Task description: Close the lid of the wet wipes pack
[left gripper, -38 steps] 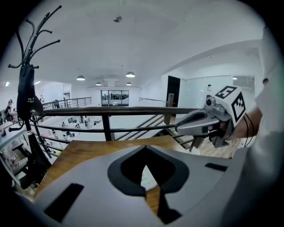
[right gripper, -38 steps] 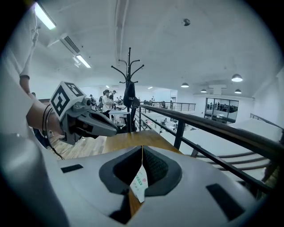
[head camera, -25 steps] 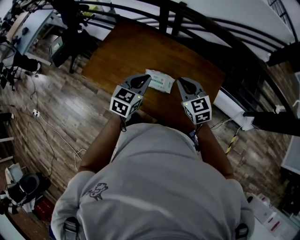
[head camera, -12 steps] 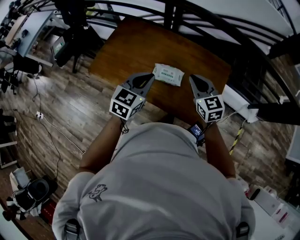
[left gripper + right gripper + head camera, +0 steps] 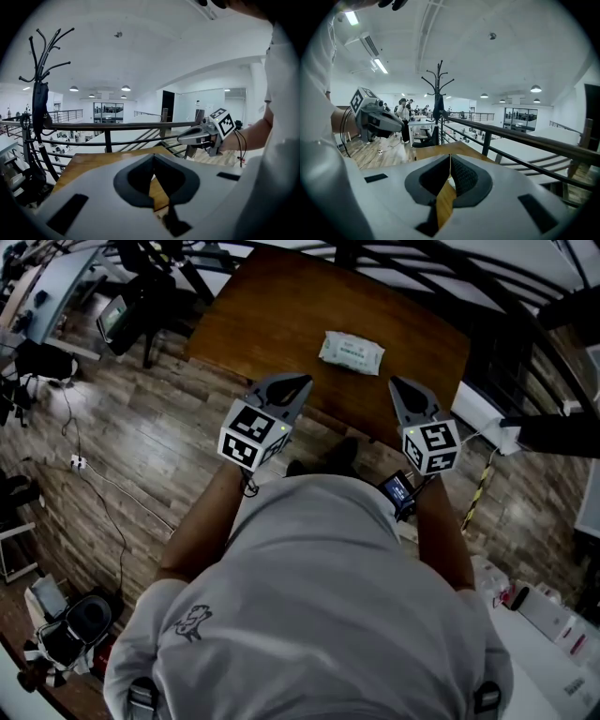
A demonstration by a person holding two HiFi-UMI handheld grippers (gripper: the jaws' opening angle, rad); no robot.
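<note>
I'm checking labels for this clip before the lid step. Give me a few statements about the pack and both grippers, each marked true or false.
1. The wet wipes pack lies on the wooden table. True.
2. The left gripper grips the pack. False: its jaws are together on nothing, short of the pack.
3. The right gripper has its jaws shut. True.
4. The right gripper rests on the pack. False: it is apart from it, nearer the person.
5. A coat stand stands by the railing. True.
</note>
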